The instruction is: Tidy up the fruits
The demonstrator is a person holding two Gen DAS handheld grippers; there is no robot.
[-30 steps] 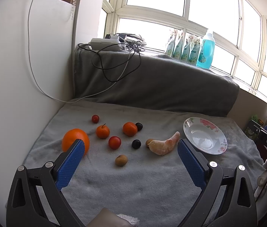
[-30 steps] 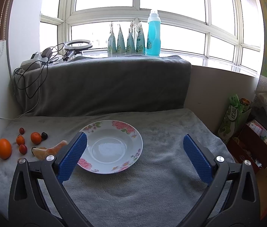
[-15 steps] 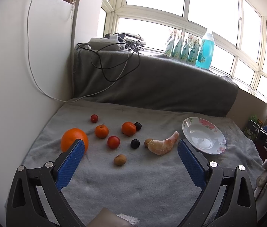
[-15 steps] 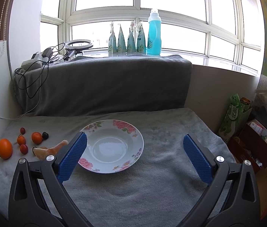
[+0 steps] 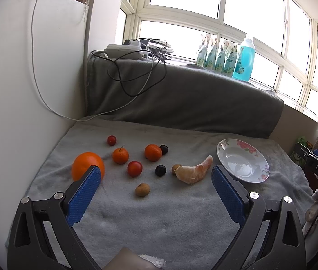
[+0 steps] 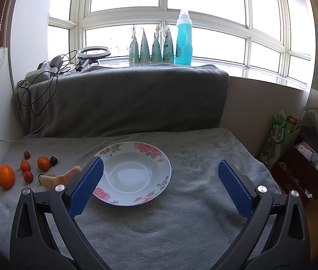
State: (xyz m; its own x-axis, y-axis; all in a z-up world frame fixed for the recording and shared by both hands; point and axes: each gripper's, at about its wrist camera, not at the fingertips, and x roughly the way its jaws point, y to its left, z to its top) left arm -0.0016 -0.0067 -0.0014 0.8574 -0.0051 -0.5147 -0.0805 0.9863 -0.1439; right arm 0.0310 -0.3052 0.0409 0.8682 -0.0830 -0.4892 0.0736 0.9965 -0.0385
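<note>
Fruits lie loose on a grey towel (image 5: 159, 213): a big orange (image 5: 87, 165), two small tangerines (image 5: 120, 155) (image 5: 153, 152), red cherry tomatoes (image 5: 134, 168) (image 5: 111, 140), two dark grapes (image 5: 160, 170) (image 5: 164, 149), a brown longan (image 5: 142, 189) and a peeled pomelo segment (image 5: 193, 173). A flowered white plate (image 5: 242, 163) (image 6: 134, 173) stands empty to their right. My left gripper (image 5: 155, 180) is open and empty above the fruits. My right gripper (image 6: 160, 176) is open and empty above the plate.
A white wall (image 5: 24, 78) bounds the left. A grey covered ledge (image 5: 181, 94) at the back carries cables and a power strip (image 5: 123, 50). A blue bottle (image 6: 184, 42) and pouches stand on the sill. Boxes (image 6: 303, 168) sit past the right edge.
Both grippers have drifted slightly; the fruits and plate sit a little higher and farther left in the left view. Nothing was grasped.
</note>
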